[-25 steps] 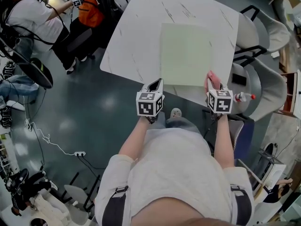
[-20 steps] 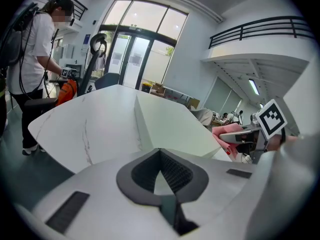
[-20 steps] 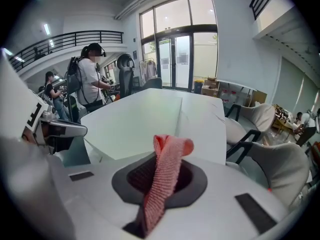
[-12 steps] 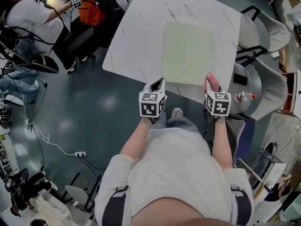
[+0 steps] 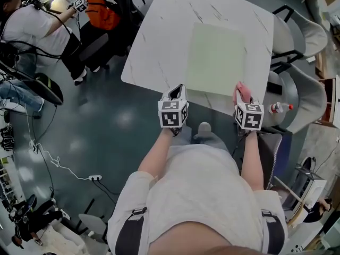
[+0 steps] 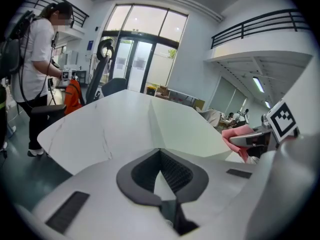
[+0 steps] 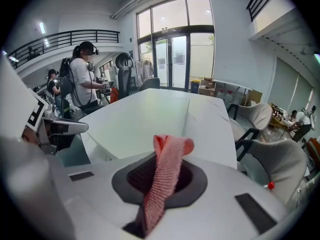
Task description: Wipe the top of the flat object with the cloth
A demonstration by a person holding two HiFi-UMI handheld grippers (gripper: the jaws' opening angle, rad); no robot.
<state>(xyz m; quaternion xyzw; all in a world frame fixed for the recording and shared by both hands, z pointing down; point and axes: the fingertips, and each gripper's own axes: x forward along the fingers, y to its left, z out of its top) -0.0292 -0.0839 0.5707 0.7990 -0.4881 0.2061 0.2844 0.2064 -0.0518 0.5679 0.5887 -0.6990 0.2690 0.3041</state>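
Observation:
A pale green flat sheet [image 5: 215, 60] lies on the white marble table [image 5: 159, 41], reaching to its near edge. My right gripper [image 5: 242, 93] is shut on a pink cloth [image 5: 240, 89] at the sheet's near right corner. In the right gripper view the cloth [image 7: 167, 169] hangs out between the jaws, with the sheet [image 7: 140, 121] ahead. My left gripper [image 5: 176, 94] hovers at the table's near edge, left of the sheet, jaws closed on nothing. In the left gripper view, the sheet [image 6: 185, 129] lies ahead and the cloth [image 6: 239, 134] is at the right.
Grey chairs [image 5: 300, 33] [image 5: 303, 97] stand along the table's right side, with a bottle [image 5: 279, 108] near them. A person [image 5: 32, 23] and an orange bag [image 5: 98, 9] are beyond the far left corner. A power strip [image 5: 94, 178] lies on the floor.
Both grippers stay at the table's near edge, and the cloth remains in the right one. The head view has shifted slightly. The person at the far left has moved a little.

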